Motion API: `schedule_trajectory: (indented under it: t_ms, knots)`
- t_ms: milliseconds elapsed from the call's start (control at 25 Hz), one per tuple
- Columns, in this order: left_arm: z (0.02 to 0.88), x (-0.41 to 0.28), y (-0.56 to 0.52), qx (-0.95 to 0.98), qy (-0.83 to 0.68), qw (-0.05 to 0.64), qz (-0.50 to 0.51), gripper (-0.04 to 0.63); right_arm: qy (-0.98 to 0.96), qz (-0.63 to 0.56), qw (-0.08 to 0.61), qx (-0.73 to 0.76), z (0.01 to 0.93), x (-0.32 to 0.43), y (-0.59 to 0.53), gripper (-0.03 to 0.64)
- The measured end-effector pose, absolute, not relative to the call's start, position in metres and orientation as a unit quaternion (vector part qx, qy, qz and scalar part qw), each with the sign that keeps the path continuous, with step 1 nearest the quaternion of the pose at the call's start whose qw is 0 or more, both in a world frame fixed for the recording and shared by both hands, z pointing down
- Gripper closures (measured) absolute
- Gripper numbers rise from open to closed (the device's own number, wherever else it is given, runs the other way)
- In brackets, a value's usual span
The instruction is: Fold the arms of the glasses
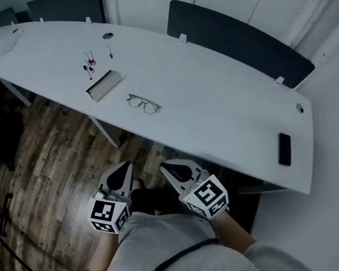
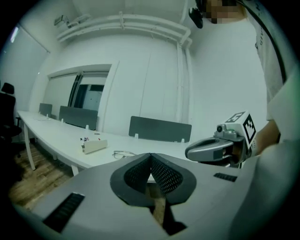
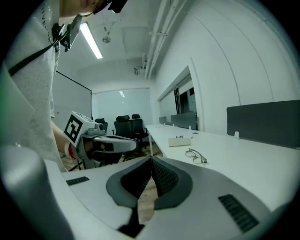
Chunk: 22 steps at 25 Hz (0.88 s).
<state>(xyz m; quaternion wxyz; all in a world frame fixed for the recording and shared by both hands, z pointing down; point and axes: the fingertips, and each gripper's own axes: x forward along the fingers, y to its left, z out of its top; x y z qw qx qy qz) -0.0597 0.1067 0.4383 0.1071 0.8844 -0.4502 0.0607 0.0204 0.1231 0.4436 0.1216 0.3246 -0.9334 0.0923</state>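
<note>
White surface [image 1: 212, 85], long and curved, standing over a wood-plank floor [image 1: 50, 159]. Glasses [image 1: 144, 103]: thin-rimmed, lying on the surface near its front edge, beside a pale oblong box [image 1: 104, 84] but apart from it. Small pens [image 1: 88, 63] lie beyond the box; dark phone [image 1: 283, 149] at the right end. Left hand-held gripper [image 1: 125, 167]: jaws pressed together, nothing between them, held off the surface above the floor. Right hand-held gripper [image 1: 165, 166]: likewise closed and empty, beside the left, well apart from the glasses.
</note>
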Motion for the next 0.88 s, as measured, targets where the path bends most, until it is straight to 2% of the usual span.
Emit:
schedule_trajectory:
  t_ms: [520, 880]
  knots:
    - [0.42, -0.077, 0.164, 0.886, -0.45, 0.099, 0.053, 0.58, -0.928, 0.089, 0.091, 0.351, 0.429, 0.008, 0.183, 0.598]
    - [0.418, -0.114, 0.212, 0.897, -0.425, 0.111, 0.049, 0.58, -0.926, 0.093, 0.076, 0.358, 0.416, -0.037, 0.233, 0.598]
